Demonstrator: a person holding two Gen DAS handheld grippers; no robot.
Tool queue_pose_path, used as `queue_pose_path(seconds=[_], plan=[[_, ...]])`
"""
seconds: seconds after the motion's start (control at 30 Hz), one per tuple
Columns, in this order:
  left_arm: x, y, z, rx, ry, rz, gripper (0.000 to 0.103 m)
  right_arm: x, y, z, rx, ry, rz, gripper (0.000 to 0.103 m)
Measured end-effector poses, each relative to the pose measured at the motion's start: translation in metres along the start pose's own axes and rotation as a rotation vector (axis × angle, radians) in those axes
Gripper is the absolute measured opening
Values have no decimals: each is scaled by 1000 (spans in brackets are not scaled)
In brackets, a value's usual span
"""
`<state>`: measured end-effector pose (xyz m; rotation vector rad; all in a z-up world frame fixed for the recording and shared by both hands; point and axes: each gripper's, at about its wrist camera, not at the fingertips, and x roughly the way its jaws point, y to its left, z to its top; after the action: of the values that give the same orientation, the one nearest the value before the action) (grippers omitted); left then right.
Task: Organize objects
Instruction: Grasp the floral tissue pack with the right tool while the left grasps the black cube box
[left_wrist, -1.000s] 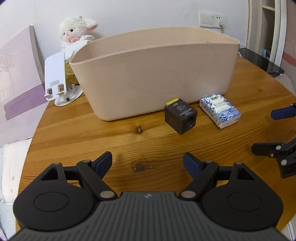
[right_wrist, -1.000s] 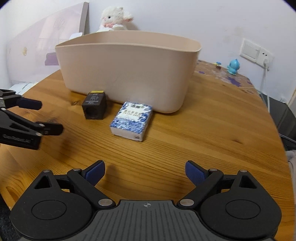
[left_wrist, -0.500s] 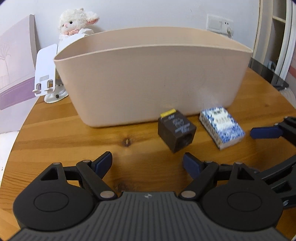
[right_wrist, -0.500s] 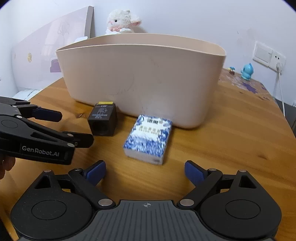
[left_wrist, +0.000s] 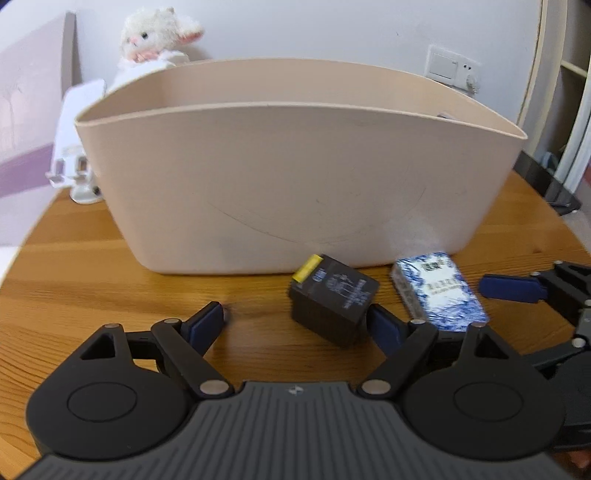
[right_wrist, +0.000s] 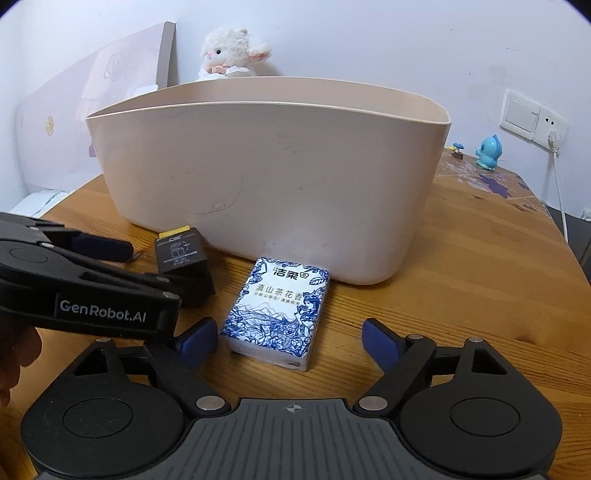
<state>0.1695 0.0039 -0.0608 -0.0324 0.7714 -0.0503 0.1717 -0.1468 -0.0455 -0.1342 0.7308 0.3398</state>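
A black cube with a yellow label (left_wrist: 334, 297) (right_wrist: 181, 254) and a blue-and-white tissue pack (left_wrist: 437, 288) (right_wrist: 279, 312) lie on the wooden table in front of a large beige bin (left_wrist: 280, 166) (right_wrist: 273, 166). My left gripper (left_wrist: 295, 325) is open; the cube lies just ahead of its right finger. My right gripper (right_wrist: 288, 338) is open, with the tissue pack just ahead between its fingers. The left gripper also shows in the right wrist view (right_wrist: 85, 273), beside the cube.
A white plush lamb (left_wrist: 159, 40) (right_wrist: 232, 51) and a white phone stand (left_wrist: 77, 147) are behind the bin. A pink board (right_wrist: 92, 103) leans on the wall at left. A blue figurine (right_wrist: 487, 151) and a wall socket (right_wrist: 532, 118) are at right.
Both grippers have moved forward toward the bin. The left one has closed in on the black cube and the right one on the tissue pack. Both stay open.
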Motion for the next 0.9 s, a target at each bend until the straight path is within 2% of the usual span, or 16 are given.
queue_pose_path(seconds=[0.13,0.23,0.33,0.43,0.47,0.5,0.73,0.9], plan=[[-1,0,2,-20,-16,-19,86,1,-1,-1,-2,-5,2,87],[4,-6,4,16,-23,19,84,1,-1,-1,-1,-8,-1,84],[9,-4,8,16,-24,15,73,1,-3,-1,7,-12,-4,77],[11,-2,8,17,-35,30,59,2,-5,0,14,-15,-5,63],[11,-2,7,22,-35,34,51,2,-5,1,15,-18,-8,56],[10,-1,6,27,-38,34,47,2,-6,2,18,-21,-10,50],[2,8,-2,7,-11,17,47,-3,-5,4,25,-4,2,43],[-19,12,-14,59,-36,17,47,-21,-4,2,17,-10,8,43]])
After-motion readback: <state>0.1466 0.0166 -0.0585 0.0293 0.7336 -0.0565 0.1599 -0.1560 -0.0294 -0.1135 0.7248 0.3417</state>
